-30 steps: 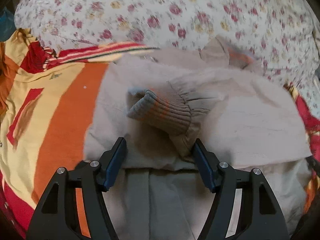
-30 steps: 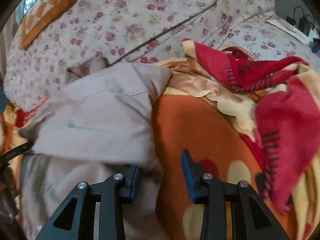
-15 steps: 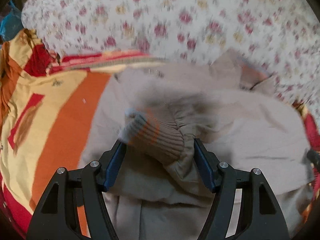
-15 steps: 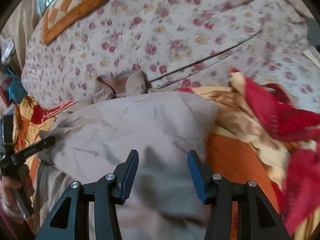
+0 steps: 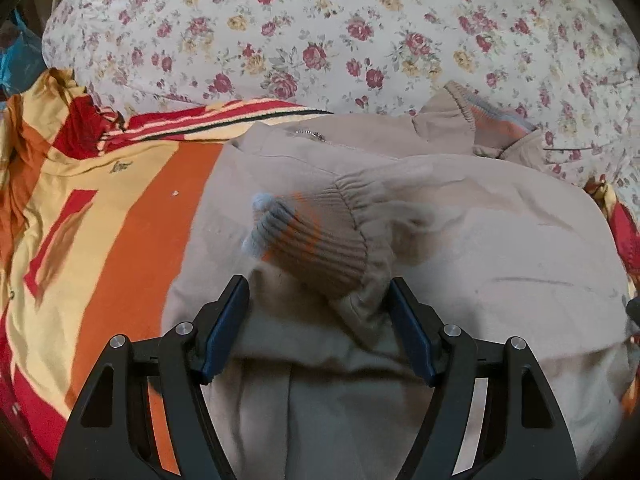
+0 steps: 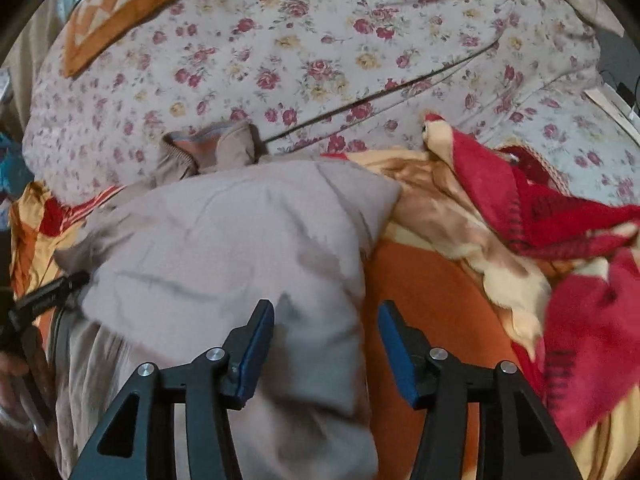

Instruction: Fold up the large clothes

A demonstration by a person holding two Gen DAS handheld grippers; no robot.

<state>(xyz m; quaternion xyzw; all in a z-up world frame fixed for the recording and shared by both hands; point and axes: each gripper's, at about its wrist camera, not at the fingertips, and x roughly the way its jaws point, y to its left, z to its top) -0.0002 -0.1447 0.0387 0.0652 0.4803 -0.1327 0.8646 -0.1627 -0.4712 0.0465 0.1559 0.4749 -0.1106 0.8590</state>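
- Jacket (image 5: 460, 240), beige and partly folded, is lying in the left wrist view on a blanket (image 5: 132, 216) striped in orange, yellow and red, which is covering the bed.
- Left gripper (image 5: 318, 300) is hovering low over the jacket's near part, its jaws spread wide and gripping nothing.
- Cuff (image 5: 316, 240), ribbed with orange and pale blue bands, is sitting on the jacket just beyond the jaws, its sleeve running back past the right one; whether that one is touching the sleeve cannot be told.
- Collar (image 5: 488, 120), ribbed in the same colours, is resting at the jacket's far edge against a floral quilt (image 5: 320, 28).
- Zip pull (image 5: 310, 133) is glinting near the jacket's far left corner.
- Jacket (image 6: 224, 248) is filling the left half of the right wrist view, folded over itself, with the blanket (image 6: 432, 312) showing orange just beside its right edge.
- Right gripper (image 6: 326, 324) is standing over that right edge, jaws spread and pinching nothing; the left one is over the cloth, the right one over the blanket.
- Collar (image 6: 200, 144) is lying at the jacket's far side against the quilt (image 6: 320, 40).
- Red bunched folds of the blanket are piling up at the right.
- Left gripper (image 6: 44, 300) is showing at the left edge, beside the jacket.
- Checked orange cushion (image 6: 116, 8) is lying at the upper left, on the quilt.
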